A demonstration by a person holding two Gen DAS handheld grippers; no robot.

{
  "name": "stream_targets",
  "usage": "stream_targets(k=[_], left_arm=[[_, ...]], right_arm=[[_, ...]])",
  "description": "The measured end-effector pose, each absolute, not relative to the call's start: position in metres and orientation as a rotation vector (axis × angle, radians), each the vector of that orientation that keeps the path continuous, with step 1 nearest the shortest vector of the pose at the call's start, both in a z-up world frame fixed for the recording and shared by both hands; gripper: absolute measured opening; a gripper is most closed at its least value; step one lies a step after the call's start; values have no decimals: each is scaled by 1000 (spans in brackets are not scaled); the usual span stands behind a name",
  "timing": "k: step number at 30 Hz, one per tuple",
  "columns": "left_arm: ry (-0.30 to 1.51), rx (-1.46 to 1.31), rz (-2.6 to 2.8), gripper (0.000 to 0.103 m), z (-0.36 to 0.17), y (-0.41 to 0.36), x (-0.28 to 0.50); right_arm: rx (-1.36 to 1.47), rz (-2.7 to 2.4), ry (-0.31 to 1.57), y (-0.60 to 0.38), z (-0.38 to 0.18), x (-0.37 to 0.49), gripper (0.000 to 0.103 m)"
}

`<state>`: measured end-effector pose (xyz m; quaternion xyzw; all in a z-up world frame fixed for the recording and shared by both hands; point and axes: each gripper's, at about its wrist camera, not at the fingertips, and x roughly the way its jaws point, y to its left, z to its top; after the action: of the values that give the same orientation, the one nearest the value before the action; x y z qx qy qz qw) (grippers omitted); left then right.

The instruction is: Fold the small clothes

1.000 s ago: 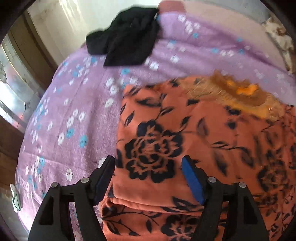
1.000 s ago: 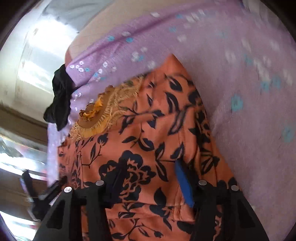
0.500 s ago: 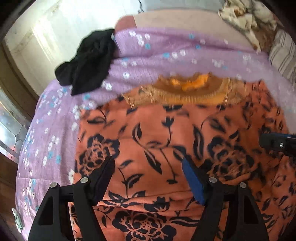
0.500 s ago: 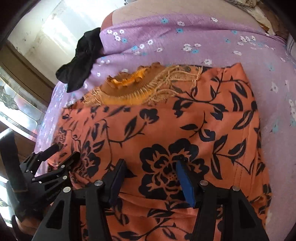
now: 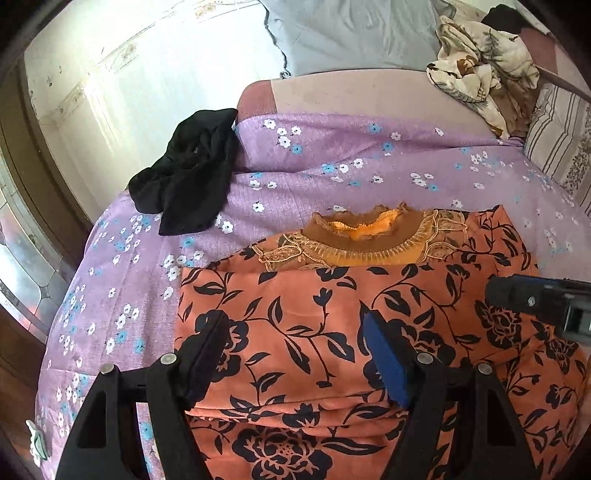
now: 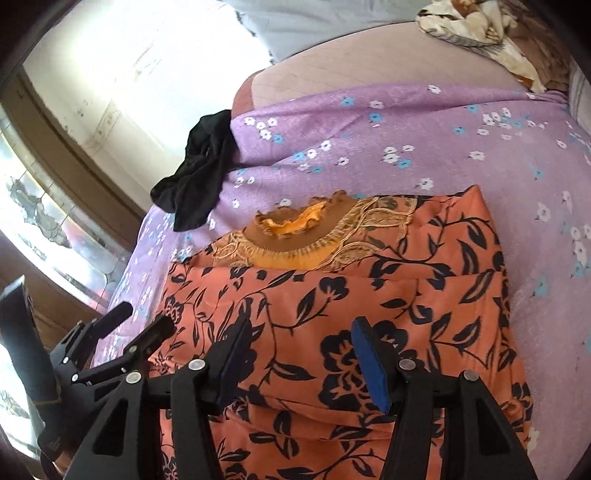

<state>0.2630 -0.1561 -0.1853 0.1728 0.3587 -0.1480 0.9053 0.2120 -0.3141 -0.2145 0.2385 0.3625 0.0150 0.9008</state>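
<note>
An orange garment with black flowers (image 5: 332, 317) (image 6: 351, 302) lies folded on the purple flowered bedsheet (image 5: 332, 155) (image 6: 406, 129), its gold embroidered neckline (image 5: 365, 240) (image 6: 303, 236) at the far edge. My left gripper (image 5: 295, 354) is open and empty, held over the near left part of the garment; it also shows at the left of the right wrist view (image 6: 136, 325). My right gripper (image 6: 299, 358) is open and empty over the near middle of the garment; its tip shows at the right of the left wrist view (image 5: 535, 299).
A crumpled black garment (image 5: 188, 173) (image 6: 199, 173) lies at the bed's far left corner. A cream patterned cloth (image 5: 480, 70) (image 6: 472, 26) and a striped pillow (image 5: 557, 136) sit at the far right. A wall and glass door (image 6: 48, 221) lie left.
Both grippers have swung round and pulled back, so the whole folded garment and neckline now face me squarely. Both stayed open and empty. The garment has not moved.
</note>
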Motion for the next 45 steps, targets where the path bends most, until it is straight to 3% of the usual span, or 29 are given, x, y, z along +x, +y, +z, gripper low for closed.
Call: stream_targets(k=[13,19,30,34,45], left_arm=[[784,385,-283,76,-205,-155,272],[953,435,-261,76,-248,-156,292],[968,230,-140,78,-226,-99,329],[1060,240,-65,79,-247,-82,346],[967,235,-86,82,-224,-89,340]], right_arm=[[510,56,804,-306,-230,221,60],[544,47,959,-307,-261,234,60],[719,-134,803,-386,-240,204,60],[802,-235,859,-414,-260,203,60],[732,-97,814,-381,-241,207,61]])
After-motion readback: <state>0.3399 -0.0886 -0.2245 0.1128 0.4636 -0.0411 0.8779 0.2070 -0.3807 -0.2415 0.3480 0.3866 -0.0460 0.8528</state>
